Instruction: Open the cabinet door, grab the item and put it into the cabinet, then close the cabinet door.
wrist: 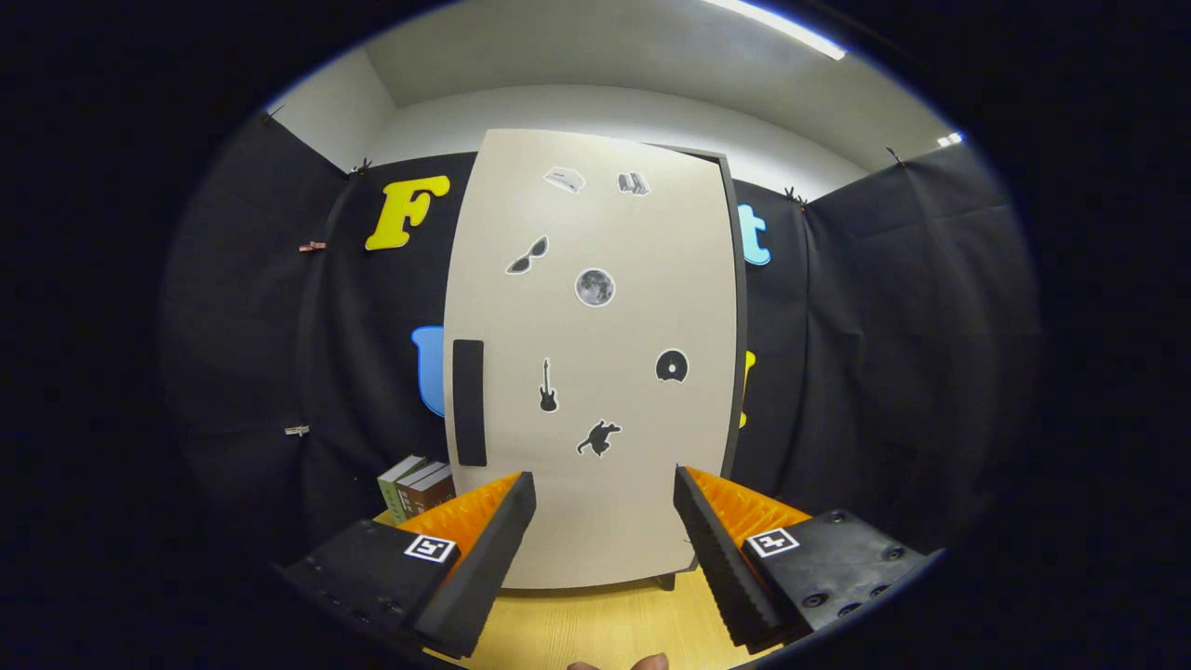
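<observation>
Fingertips of a person [642, 663] peek in at 6 o'clock, right under the claw [605, 489], whose two fingers stand wide apart with nothing between them but bare door. Below them runs the pale wooden tabletop [595, 623].

Just ahead of the fingers stands the cabinet [735, 307], upright, its long axis running from 12 to 6 o'clock, its front facing the camera. One cabinet door [642, 521], light beige, covers nearly all of that front; it looks shut or almost shut, with a thin dark edge of the cabinet body showing along its side at 3 o'clock. One dark vertical handle [469, 402] sits on the door's edge at 9 o'clock, its long axis upright too, above and just beyond the left finger. What the cabinet holds cannot be seen behind the door.

Seven stickers dot the door: two small pale ones [565, 179] near the top, sunglasses [528, 256], a moon [595, 287], a guitar [548, 387], a disc [672, 366] and a small animal shape [598, 437].

At 8 o'clock of the door, beyond the left finger, books [417, 486] stand upright on the tabletop, spines outward; I count about three, partly hidden by the finger. They sit just beside the cabinet's lower corner, clear of the claw.
</observation>
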A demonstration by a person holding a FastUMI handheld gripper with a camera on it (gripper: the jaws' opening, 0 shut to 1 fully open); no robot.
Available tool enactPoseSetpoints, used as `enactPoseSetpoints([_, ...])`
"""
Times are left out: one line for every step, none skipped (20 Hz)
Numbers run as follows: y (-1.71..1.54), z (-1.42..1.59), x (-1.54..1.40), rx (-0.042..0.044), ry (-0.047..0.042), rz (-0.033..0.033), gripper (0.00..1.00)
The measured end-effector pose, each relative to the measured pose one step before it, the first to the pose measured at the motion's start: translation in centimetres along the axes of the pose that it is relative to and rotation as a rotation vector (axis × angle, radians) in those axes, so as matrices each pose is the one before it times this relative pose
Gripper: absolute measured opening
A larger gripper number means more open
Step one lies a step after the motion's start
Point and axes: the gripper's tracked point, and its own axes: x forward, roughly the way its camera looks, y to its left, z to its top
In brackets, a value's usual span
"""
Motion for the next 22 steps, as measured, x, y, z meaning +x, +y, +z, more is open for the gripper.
enactPoseSetpoints([-0.007, 0.004, -0.151, 0.00143, 0.00199, -0.00042, 0.98])
enactPoseSetpoints([0.020, 0.043, 0.026, 0.00407, 0.00191, -0.00102, 0.98])
enactPoseSetpoints([-0.106, -0.023, -0.093, 0.00614, 0.00213, -0.00104, 0.98])
enactPoseSetpoints([-0.094, 0.098, -0.123, 0.00389, -0.00009, -0.00203, 0.98])
enactPoseSetpoints([-0.156, 0.080, -0.072, -0.00050, -0.00045, -0.00384, 0.98])
enactPoseSetpoints([-0.126, 0.110, -0.008, -0.00293, -0.00121, -0.00253, 0.98])
enactPoseSetpoints([-0.156, 0.030, -0.051, -0.00212, 0.00115, -0.00234, 0.98])
enactPoseSetpoints([-0.147, -0.036, -0.157, 0.00057, 0.00133, -0.00190, 0.98])
enactPoseSetpoints([-0.050, 0.037, -0.122, 0.00424, 0.00052, -0.00023, 0.98])
enactPoseSetpoints([-0.010, 0.050, -0.065, 0.00432, 0.00178, -0.00005, 0.98])
enactPoseSetpoints([0.014, 0.001, -0.068, 0.00211, 0.00047, -0.00063, 0.98])
enactPoseSetpoints([-0.030, 0.020, 0.022, 0.00037, 0.00182, 0.00180, 0.98])
enactPoseSetpoints([0.127, 0.079, -0.057, -0.00079, -0.00117, 0.00258, 0.98])
enactPoseSetpoints([0.019, 0.082, -0.032, -0.00246, -0.00051, 0.00159, 0.98])
enactPoseSetpoints([-0.042, 0.033, -0.012, -0.00203, -0.00099, 0.00003, 0.98])
enactPoseSetpoints([-0.004, 0.078, 0.077, 0.00021, 0.00169, 0.00127, 0.98])
enactPoseSetpoints([0.065, 0.056, -0.035, 0.00326, -0.00032, 0.00076, 0.98])
enactPoseSetpoints([-0.007, 0.011, 0.005, 0.00282, 0.00255, 0.00136, 0.98])
enactPoseSetpoints([-0.003, 0.104, 0.022, 0.00099, -0.00118, 0.00112, 0.98])
enactPoseSetpoints([-0.115, 0.046, 0.029, -0.00270, -0.00008, -0.00072, 0.98])
enactPoseSetpoints([-0.084, 0.080, 0.006, -0.00332, -0.00166, 0.00006, 0.98])
enactPoseSetpoints([-0.181, -0.022, -0.092, -0.00269, 0.00206, -0.00224, 0.98])
